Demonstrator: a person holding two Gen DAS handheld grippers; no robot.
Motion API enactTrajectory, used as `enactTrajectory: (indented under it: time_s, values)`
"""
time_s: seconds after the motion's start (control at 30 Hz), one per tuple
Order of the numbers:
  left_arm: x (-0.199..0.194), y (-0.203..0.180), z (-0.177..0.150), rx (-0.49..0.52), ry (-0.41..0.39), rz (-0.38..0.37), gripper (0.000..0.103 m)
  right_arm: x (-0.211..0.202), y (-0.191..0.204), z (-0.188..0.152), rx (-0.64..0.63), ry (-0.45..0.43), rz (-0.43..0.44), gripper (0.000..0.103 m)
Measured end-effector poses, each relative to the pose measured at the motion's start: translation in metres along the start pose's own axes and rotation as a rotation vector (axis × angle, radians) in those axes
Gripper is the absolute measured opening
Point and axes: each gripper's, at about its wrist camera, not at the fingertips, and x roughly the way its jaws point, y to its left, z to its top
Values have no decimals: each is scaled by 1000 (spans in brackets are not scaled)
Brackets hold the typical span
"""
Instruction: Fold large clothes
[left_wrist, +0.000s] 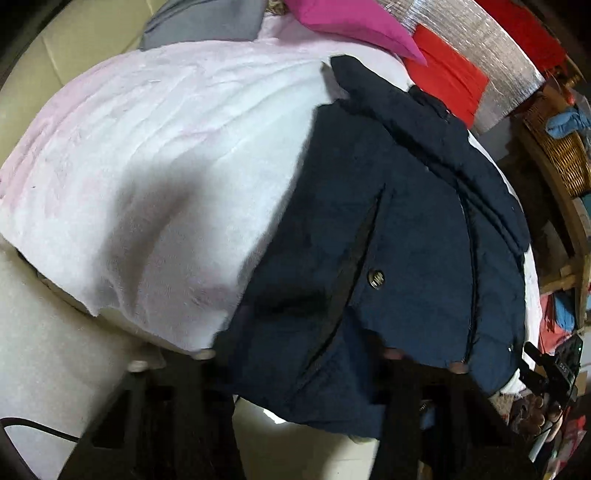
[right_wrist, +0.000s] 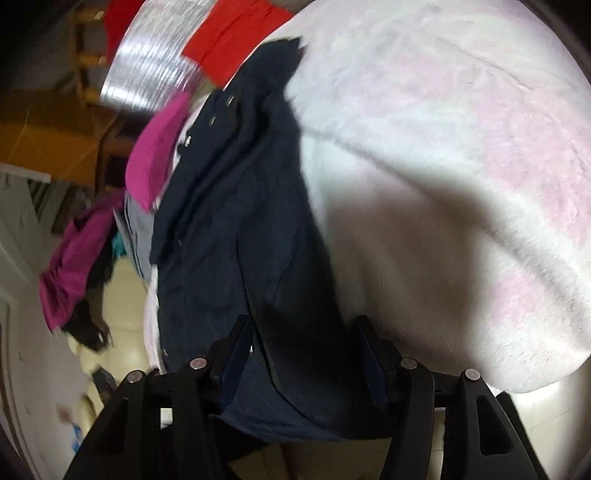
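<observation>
Left gripper (left_wrist: 295, 363): both fingers come up from the bottom of the left wrist view, with the near hem of one dark navy jacket (left_wrist: 399, 236) draped between and over them; blur hides the pads, so whether they press the cloth cannot be told. Right gripper (right_wrist: 301, 354): jaws stand roughly half apart, jacket hem lying in the gap; the right pad is close to the fabric, but contact is not clear, so a grip cannot be confirmed. The jacket lies flat on a pale pink fleece blanket (left_wrist: 155, 155), long axis running from the near hem away to the far end, where the collar seems to be. In the left wrist view it occupies the right part of the blanket; its near hem hangs over the blanket's near edge above pale floor (left_wrist: 48, 354). One metal snap button (left_wrist: 376, 277) shows beside a slanted pocket slit. Open blanket spreads wide to the left of the jacket in that view, free of other items; on the jacket's other side only a thin strip of blanket shows before clutter and a wicker basket (left_wrist: 561, 155). At the far end: one magenta cloth (left_wrist: 354, 26), one grey cloth (left_wrist: 207, 22), one red cloth (left_wrist: 450, 77) and a silver quilted sheet (left_wrist: 491, 48).
</observation>
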Motion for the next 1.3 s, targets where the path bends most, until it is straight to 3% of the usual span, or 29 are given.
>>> enactTrajectory:
  time_s: [0.03, 0.1, 0.23, 0.3, 0.4, 0.47, 0.6, 0.63, 0.7, 0.8, 0.87, 0.93, 0.97, 1.03, 1.13, 1.3]
  values:
    - [1, 0, -1, -2, 6, -5, 37, 1, 7, -5, -34, 13, 21, 43]
    - [1, -1, -2, -2, 3, -12, 36, 1, 18, -12, -92, 21, 49, 39]
    - [2, 4, -1, -10, 29, 26, 40, 3, 20, -14, -107, 32, 34, 39]
    - [7, 8, -1, -26, 55, 71, 61, 9, 13, -13, -79, 58, -3, 39]
    - [10, 13, -2, -42, 76, 81, 66, 19, 12, -19, -80, 98, -50, 47]
    - [16, 11, -3, -26, 98, 68, 67, 21, 19, -24, -122, 100, -66, 47]
    - [22, 0, -5, 5, 96, 14, 65, 23, 17, -25, -159, 108, -80, 43]
    - [21, 0, -5, 7, 92, -5, 60, 22, 20, -25, -176, 103, -79, 33]
    - [20, 0, -6, 1, 87, -39, 42, 18, 25, -27, -204, 91, -62, 25]
    - [14, 3, -8, 0, 71, -112, 39, 11, 35, -28, -243, 58, -24, 23]
    - [14, 7, -8, -6, 77, -101, 40, 8, 32, -29, -241, 60, -23, 23]
    - [16, 7, -6, -15, 82, -74, 50, 18, 29, -30, -213, 96, -55, 28]
    - [17, 7, -5, -17, 85, -57, 60, 20, 25, -31, -201, 113, -69, 30]
    - [17, 8, -4, -24, 93, 0, 72, 22, 19, -33, -184, 161, -59, 47]
    - [19, 13, -4, -48, 103, 36, 74, 19, 17, -42, -219, 200, -28, 60]
    - [28, -6, -12, 37, 131, -9, 73, 26, 17, -55, -285, 253, -51, 60]
